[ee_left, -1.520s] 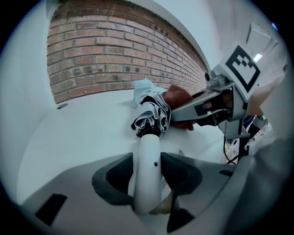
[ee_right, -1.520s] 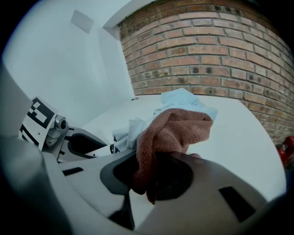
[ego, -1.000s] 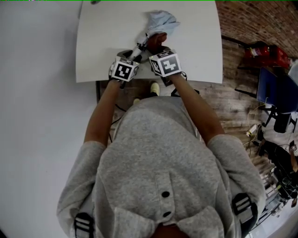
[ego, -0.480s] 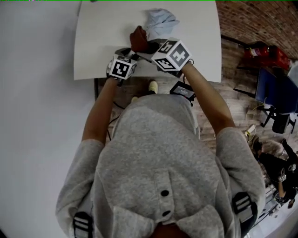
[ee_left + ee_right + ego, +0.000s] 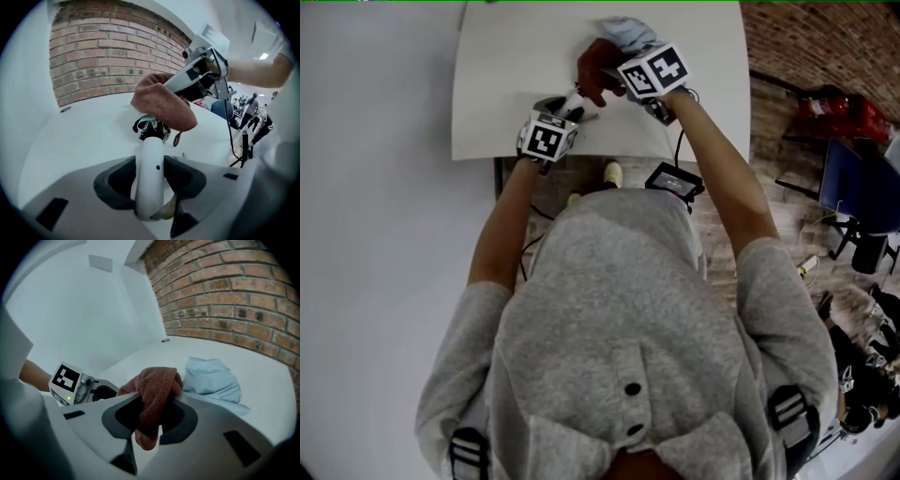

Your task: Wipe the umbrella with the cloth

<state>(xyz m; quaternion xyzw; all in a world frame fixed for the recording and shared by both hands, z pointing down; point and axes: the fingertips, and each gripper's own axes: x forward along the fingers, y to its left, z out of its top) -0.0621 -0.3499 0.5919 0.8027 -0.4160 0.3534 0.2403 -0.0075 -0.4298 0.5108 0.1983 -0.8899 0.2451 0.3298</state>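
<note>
Head view: an umbrella is seen lying on a white table, its light blue canopy bunched at the far end and its white handle pointed back toward the person in the grey hoodie.

The handle end of the umbrella is held by the left gripper. In the left gripper view the two jaws are seen closed against either side of the white handle, which is pinched upright between the dark pads. Past the handle, the dark ribbed neck of the umbrella is covered by a reddish-brown cloth.

That cloth is carried by the right gripper, which is placed just above the umbrella, between handle and canopy. In the right gripper view the jaws are seen clamped on a fold of the cloth, with the loose end hanging down between them and the rest piled over the jaw tips. The blue canopy is shown just behind the cloth, and the left gripper beside the umbrella's near end.

Whether the cloth is pressed onto the umbrella or only held over it cannot be told. A brick wall is seen beyond the umbrella.
</note>
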